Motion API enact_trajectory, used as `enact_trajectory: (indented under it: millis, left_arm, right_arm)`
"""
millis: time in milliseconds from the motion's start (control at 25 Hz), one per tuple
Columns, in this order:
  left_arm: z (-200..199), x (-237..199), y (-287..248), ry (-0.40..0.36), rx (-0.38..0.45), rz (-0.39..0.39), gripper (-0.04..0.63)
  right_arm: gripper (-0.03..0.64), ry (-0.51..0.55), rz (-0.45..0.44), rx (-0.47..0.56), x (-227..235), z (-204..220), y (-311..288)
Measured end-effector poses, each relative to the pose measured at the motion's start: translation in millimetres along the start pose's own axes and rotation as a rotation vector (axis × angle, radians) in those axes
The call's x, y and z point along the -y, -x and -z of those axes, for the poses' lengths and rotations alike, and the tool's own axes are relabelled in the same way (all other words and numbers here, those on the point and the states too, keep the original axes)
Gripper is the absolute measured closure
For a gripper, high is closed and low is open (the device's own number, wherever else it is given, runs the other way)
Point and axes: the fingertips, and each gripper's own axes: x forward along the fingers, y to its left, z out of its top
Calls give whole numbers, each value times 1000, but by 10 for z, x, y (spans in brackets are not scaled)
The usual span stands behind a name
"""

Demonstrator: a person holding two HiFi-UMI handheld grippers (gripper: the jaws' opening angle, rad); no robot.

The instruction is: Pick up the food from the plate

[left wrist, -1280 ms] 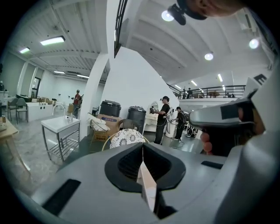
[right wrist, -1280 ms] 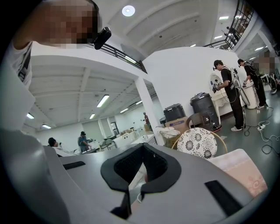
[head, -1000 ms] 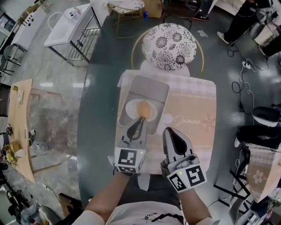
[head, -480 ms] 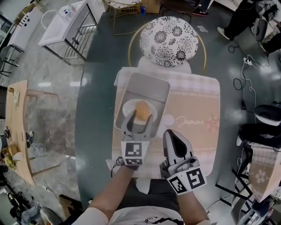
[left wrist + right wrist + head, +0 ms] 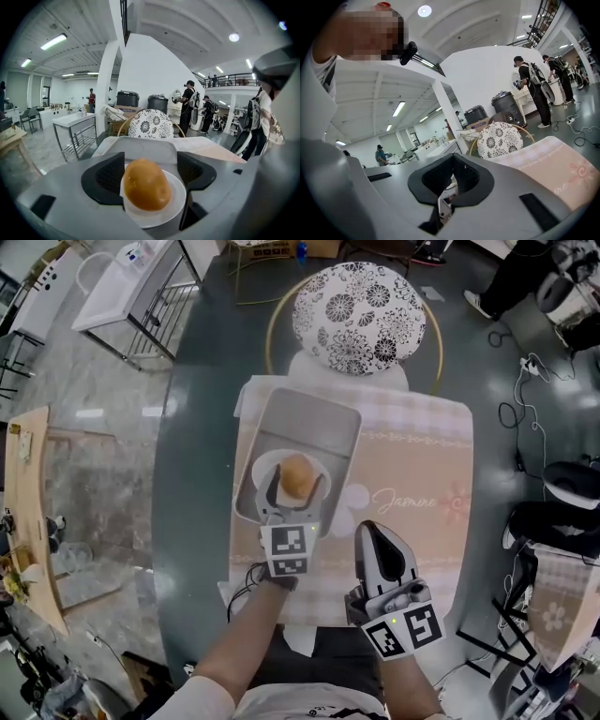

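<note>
An orange-brown bread roll (image 5: 297,473) lies on a small white plate (image 5: 279,458), which stands at the near end of a grey tray (image 5: 309,418). My left gripper (image 5: 297,487) is low over the plate; its jaws have just been opening and now stand open, one on each side of the roll. In the left gripper view the roll (image 5: 146,185) sits on the plate (image 5: 177,206) between the black pads (image 5: 108,177), which do not press it. My right gripper (image 5: 376,533) is shut with nothing in it, near the placemat's front edge. Its jaws (image 5: 453,161) meet at the tips.
The tray lies on a pink checked placemat (image 5: 412,484) on a dark glass table (image 5: 197,456). A chair with a floral cushion (image 5: 356,315) stands at the far side. A wooden table (image 5: 33,521) is at the left; people stand at the top right.
My left gripper has gone forward and down to the plate. Its jaws went from shut to wide open and now straddle the roll. The right gripper has sunk a little.
</note>
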Motion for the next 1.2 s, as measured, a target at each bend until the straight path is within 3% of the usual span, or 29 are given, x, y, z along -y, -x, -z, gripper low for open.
enact_trajectory:
  millis: [640, 840, 1200]
  left_arm:
    - [182, -178, -243, -54, -53, -84, 255]
    - [189, -154, -226, -74, -77, -70, 260]
    - [-190, 13, 98, -79, -23, 6, 262]
  right_arm:
    - [603, -19, 0, -16, 165, 75, -5]
    - [603, -22, -1, -11, 177, 49, 10]
    - [603, -12, -33, 1, -62, -171, 43]
